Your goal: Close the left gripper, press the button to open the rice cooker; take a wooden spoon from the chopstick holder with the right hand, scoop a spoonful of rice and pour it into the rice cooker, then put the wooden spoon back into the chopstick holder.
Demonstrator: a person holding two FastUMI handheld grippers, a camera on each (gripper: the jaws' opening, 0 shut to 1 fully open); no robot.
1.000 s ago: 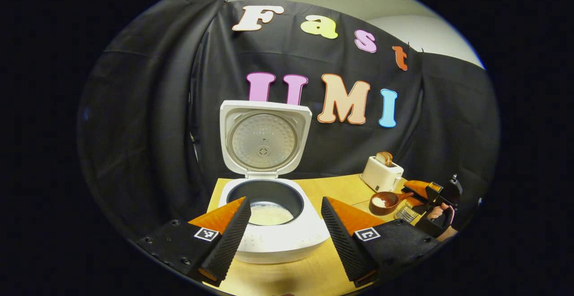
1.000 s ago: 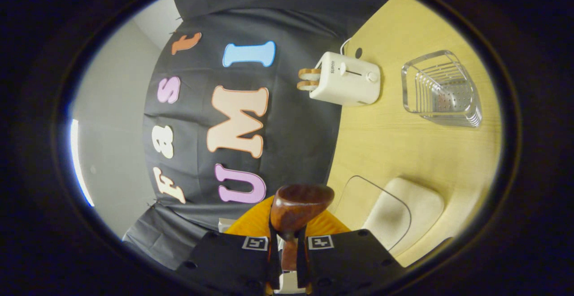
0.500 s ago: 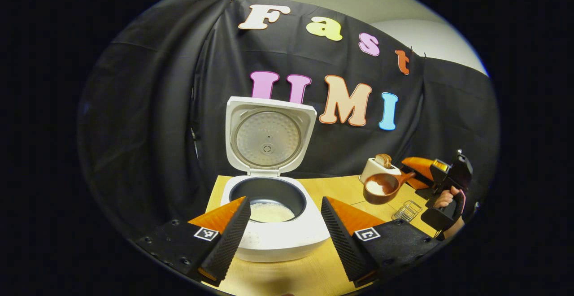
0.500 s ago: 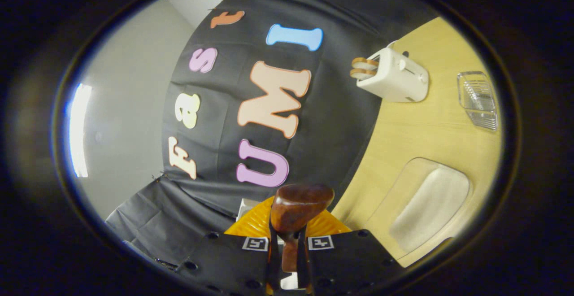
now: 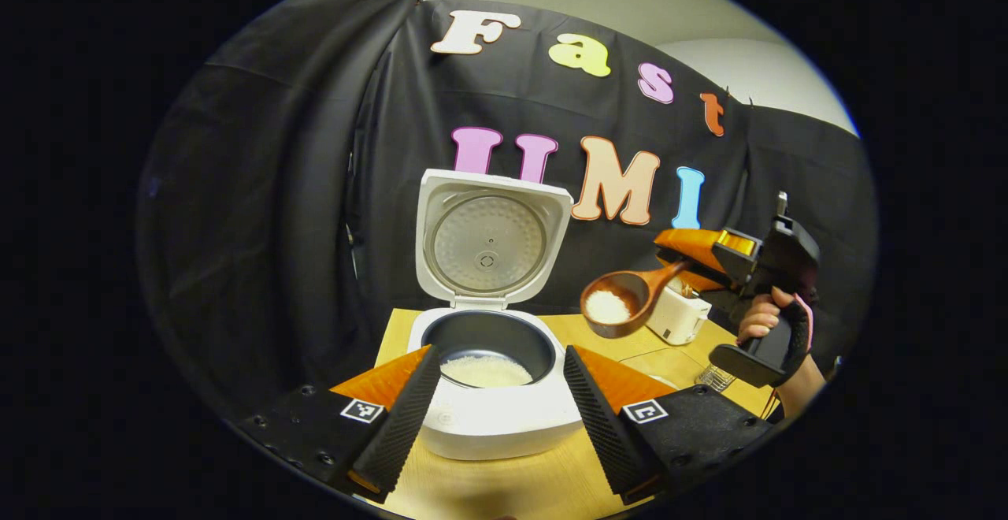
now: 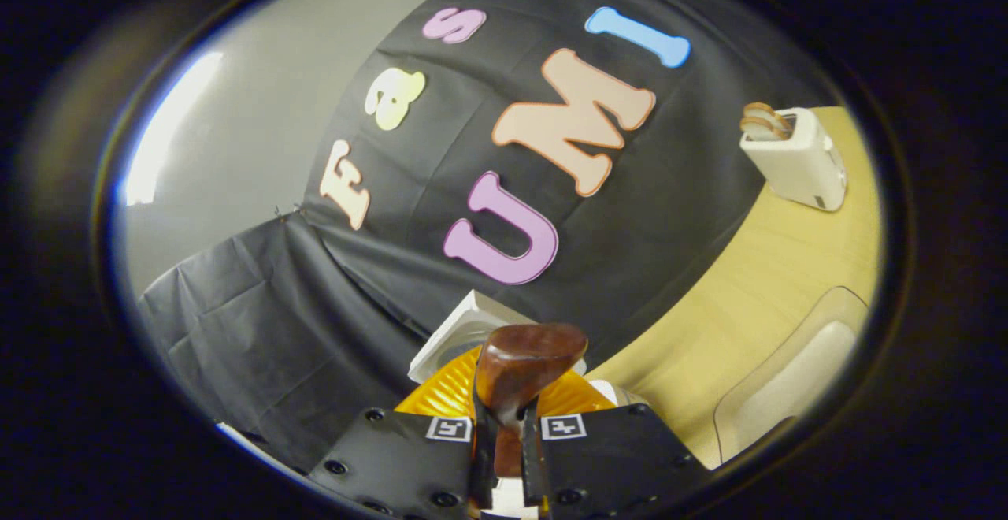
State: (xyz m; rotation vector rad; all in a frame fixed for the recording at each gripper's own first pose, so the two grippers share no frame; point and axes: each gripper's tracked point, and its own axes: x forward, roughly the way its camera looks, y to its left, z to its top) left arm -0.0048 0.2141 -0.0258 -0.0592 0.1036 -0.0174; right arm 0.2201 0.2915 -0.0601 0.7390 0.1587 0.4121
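Note:
The white rice cooker stands open on the table, lid upright, with white rice in its dark pot. My left gripper is open, its fingers apart either side of the cooker's front. To the right, a hand holds my right gripper in the air, shut on the handle of the wooden spoon. The spoon's bowl carries white rice and hangs to the right of the pot, above the table. In the right gripper view the spoon sticks out between the shut fingers of that gripper, and the cooker's lid lies beyond it.
A white toaster with bread stands at the back right, also seen in the right gripper view as the toaster. The clear chopstick holder sits low behind the right hand. A clear rice container rests on the wooden table.
The right gripper has lifted the loaded spoon up and leftward toward the cooker, and its view has swung away from the chopstick holder. The left gripper stays open in place.

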